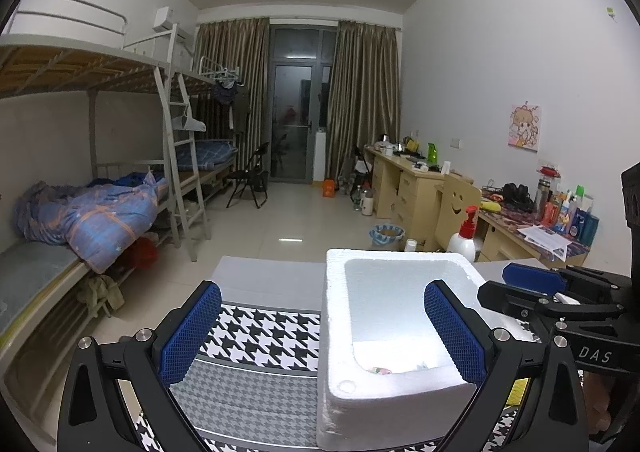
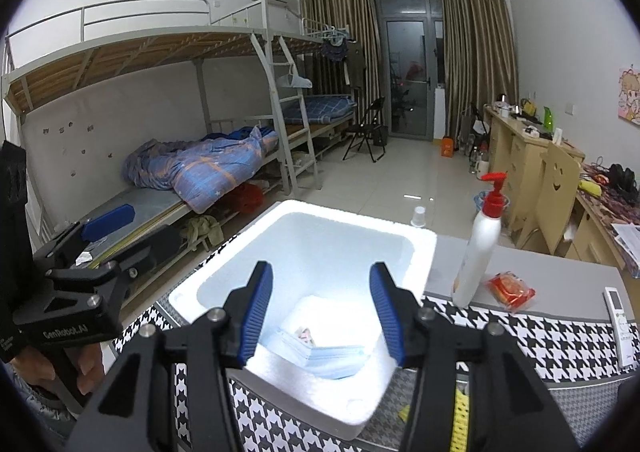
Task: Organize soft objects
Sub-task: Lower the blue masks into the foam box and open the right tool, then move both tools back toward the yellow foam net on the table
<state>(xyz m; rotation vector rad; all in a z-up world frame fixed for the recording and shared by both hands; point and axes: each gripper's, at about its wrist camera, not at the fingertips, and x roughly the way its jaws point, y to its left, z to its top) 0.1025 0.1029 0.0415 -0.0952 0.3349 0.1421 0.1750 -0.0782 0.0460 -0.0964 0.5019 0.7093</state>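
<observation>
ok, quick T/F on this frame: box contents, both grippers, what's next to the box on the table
1. The white foam box holds a blue face mask on a white folded item. True.
2. The right gripper is shut on the mask. False: its jaws stand open above the box, holding nothing.
3. The left gripper is open and empty. True.
4. The pump bottle lies on its side inside the box. False: it stands upright on the table, beside the box.
5. A red packet lies on the table near the bottle. True.
</observation>
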